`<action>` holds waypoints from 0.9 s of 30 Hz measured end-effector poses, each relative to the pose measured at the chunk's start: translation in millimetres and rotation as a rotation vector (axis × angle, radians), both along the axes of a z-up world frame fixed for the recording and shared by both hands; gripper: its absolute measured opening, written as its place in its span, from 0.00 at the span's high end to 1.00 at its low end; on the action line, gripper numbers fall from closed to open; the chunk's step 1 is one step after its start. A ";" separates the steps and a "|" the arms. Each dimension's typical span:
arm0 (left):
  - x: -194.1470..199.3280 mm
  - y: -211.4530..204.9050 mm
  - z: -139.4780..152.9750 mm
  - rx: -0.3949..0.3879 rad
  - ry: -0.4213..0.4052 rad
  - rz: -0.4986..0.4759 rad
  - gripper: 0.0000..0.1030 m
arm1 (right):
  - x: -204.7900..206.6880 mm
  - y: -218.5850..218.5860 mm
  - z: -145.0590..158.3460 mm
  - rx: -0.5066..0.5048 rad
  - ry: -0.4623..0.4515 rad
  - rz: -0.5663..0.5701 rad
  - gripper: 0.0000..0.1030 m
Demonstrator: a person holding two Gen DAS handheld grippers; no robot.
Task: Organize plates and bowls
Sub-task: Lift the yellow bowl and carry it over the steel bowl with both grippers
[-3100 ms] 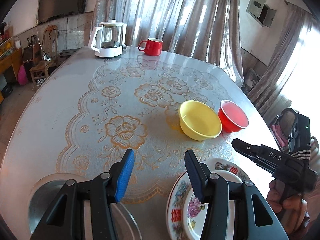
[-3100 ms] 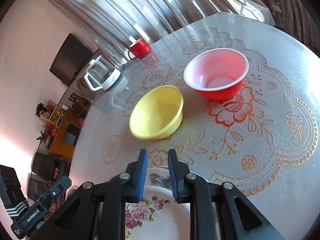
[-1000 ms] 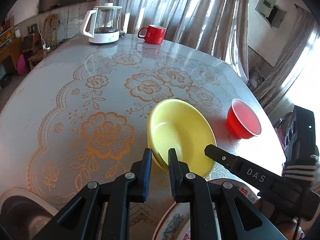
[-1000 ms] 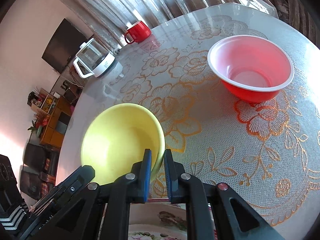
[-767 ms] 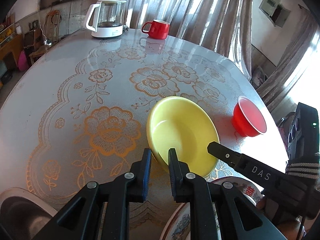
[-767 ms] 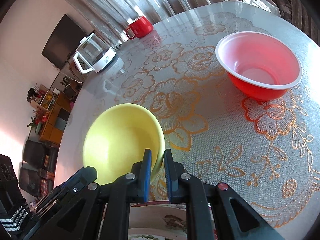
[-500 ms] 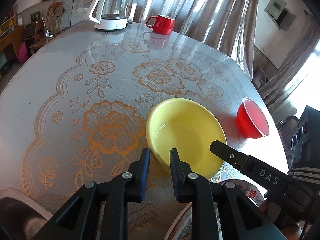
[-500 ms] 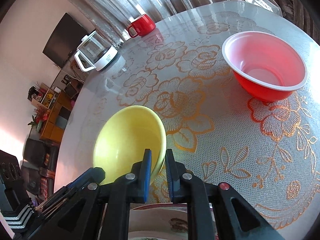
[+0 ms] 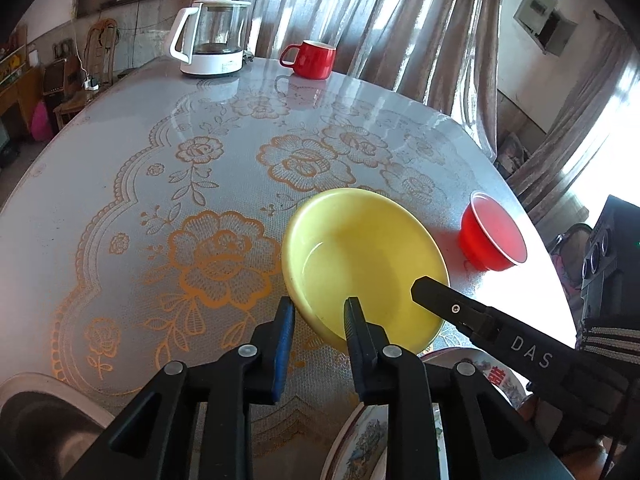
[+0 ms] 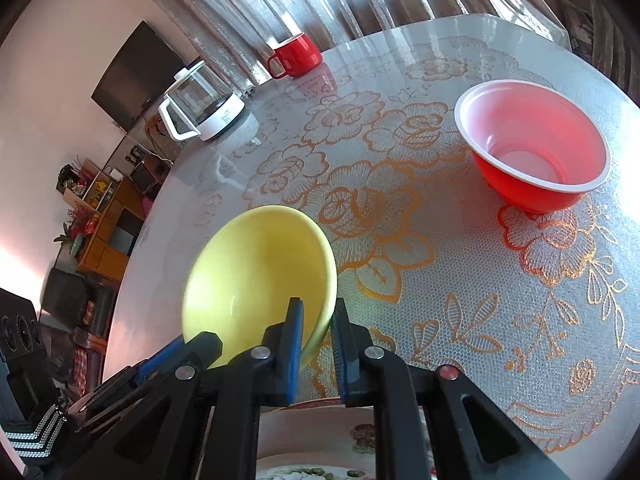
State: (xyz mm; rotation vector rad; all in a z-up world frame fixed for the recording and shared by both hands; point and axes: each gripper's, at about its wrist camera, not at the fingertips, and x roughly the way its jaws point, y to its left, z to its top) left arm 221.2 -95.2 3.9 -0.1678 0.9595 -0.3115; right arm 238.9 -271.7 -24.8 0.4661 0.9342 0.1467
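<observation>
A yellow bowl point(image 9: 360, 256) sits near the table's front; it also shows in the right wrist view point(image 10: 256, 280). My left gripper point(image 9: 318, 312) straddles its near rim, jaws a little apart and loose of it. My right gripper point(image 10: 316, 316) is shut on the bowl's right rim; its body shows in the left wrist view point(image 9: 480, 320). A red bowl point(image 10: 532, 148) stands to the right, also in the left wrist view point(image 9: 490, 242). A flowered plate point(image 9: 384, 440) lies under the grippers, seen also in the right wrist view point(image 10: 320, 440).
A metal plate point(image 9: 36, 412) lies at the front left. A glass kettle point(image 9: 212, 40) and a red mug point(image 9: 310, 59) stand at the far edge. The lace-patterned tablecloth point(image 9: 180, 184) covers the round table. Curtains hang behind.
My left gripper has opened slightly off the yellow bowl's rim. The right gripper stays clamped on the bowl, which has shifted a little toward the front.
</observation>
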 end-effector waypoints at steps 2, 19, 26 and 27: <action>-5.4 3.5 6.9 -0.008 -0.020 0.002 0.76 | -4.1 1.9 5.5 0.007 -0.014 0.006 0.87; -74.3 55.4 46.7 -0.086 -0.118 0.049 0.76 | -49.0 44.7 35.1 0.048 -0.091 0.093 0.87; -98.9 77.1 56.5 -0.084 -0.161 0.059 0.76 | -66.5 66.8 41.8 0.055 -0.109 0.142 0.87; -101.9 80.5 56.4 -0.084 -0.161 0.058 0.76 | -69.0 70.5 42.9 0.055 -0.112 0.150 0.87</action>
